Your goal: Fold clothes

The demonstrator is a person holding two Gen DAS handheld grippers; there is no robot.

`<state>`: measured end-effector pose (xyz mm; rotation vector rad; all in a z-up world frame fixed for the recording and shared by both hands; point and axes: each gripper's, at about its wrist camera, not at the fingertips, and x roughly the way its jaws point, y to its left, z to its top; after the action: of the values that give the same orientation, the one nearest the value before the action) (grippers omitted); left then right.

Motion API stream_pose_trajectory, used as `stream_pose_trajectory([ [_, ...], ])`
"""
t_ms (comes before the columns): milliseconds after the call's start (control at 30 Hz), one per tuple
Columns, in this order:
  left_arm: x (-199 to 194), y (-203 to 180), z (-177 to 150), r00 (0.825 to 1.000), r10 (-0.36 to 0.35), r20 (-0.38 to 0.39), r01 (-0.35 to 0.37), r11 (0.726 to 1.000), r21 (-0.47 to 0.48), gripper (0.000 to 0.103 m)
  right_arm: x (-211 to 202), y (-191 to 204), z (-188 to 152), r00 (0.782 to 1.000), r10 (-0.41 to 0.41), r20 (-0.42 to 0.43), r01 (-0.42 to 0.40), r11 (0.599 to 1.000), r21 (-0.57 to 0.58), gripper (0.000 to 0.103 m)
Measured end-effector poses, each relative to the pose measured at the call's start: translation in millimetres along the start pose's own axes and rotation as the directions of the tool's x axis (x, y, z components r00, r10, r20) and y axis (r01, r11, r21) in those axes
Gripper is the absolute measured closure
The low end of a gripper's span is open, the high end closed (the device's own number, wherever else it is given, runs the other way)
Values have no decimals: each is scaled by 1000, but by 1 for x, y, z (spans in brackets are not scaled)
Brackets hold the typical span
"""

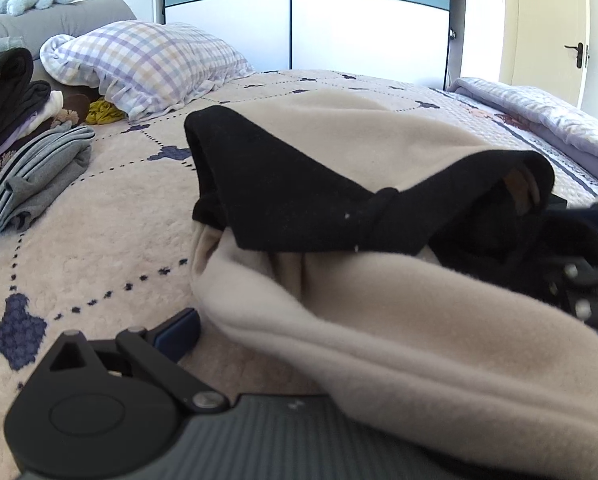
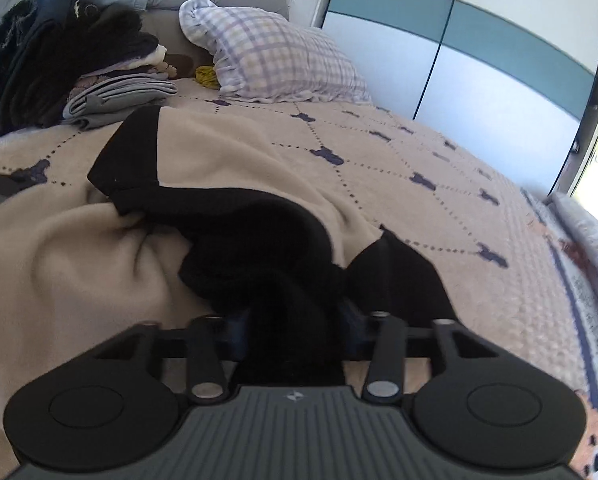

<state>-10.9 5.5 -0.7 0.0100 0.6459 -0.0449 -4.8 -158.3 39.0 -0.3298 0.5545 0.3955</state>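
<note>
A beige fleece garment (image 1: 379,152) with black trim (image 1: 299,200) lies on the bed. In the left wrist view its beige fabric drapes over my left gripper (image 1: 283,328); only the left blue-padded finger (image 1: 179,332) shows, so the jaws' state is hidden. In the right wrist view the garment (image 2: 79,256) spreads ahead, and my right gripper (image 2: 295,328) is shut on its bunched black trim (image 2: 283,280). The right gripper also shows at the right edge of the left wrist view (image 1: 583,280).
The bed has a pink quilt (image 2: 439,160) with a dotted navy pattern. A checked pillow (image 1: 147,64) lies at the head. Folded grey clothes (image 1: 35,172) and a dark pile (image 2: 51,64) sit at the left. A lilac blanket (image 1: 547,120) lies at the right edge.
</note>
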Motion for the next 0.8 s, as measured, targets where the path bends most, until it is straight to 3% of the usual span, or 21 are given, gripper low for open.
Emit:
stream_pose_trajectory([
  [133, 0, 0, 0, 1000, -4, 2, 4, 1000, -4, 0, -5, -11, 4, 998, 60, 23, -62, 991, 115, 85],
  [200, 0, 0, 0, 1000, -4, 1, 4, 1000, -5, 0, -26, -18, 12, 990, 78, 118, -98, 981, 166, 87],
  [267, 0, 0, 0, 1000, -4, 0, 4, 1000, -6, 0, -59, -22, 25, 966, 91, 242, -135, 976, 172, 89],
  [433, 1, 0, 0, 1000, -4, 0, 4, 1000, -6, 0, -122, -29, 39, 895, 38, 445, -140, 970, 198, 89],
  [500, 1, 0, 0, 1000, -4, 0, 4, 1000, -6, 0, -136, -33, 39, 868, -6, 497, -120, 968, 220, 89],
  [600, 1, 0, 1, 1000, -3, 0, 3, 1000, -6, 0, -142, -35, 37, 848, -78, 524, -56, 970, 236, 89],
  [733, 1, 0, 1, 1000, -4, -1, 4, 1000, -7, 0, -106, -45, 29, 926, -99, 365, 8, 970, 242, 89],
  [800, 1, 0, 1, 1000, -3, -1, 3, 1000, -7, 0, -88, -51, 22, 950, -110, 292, 27, 962, 273, 89],
])
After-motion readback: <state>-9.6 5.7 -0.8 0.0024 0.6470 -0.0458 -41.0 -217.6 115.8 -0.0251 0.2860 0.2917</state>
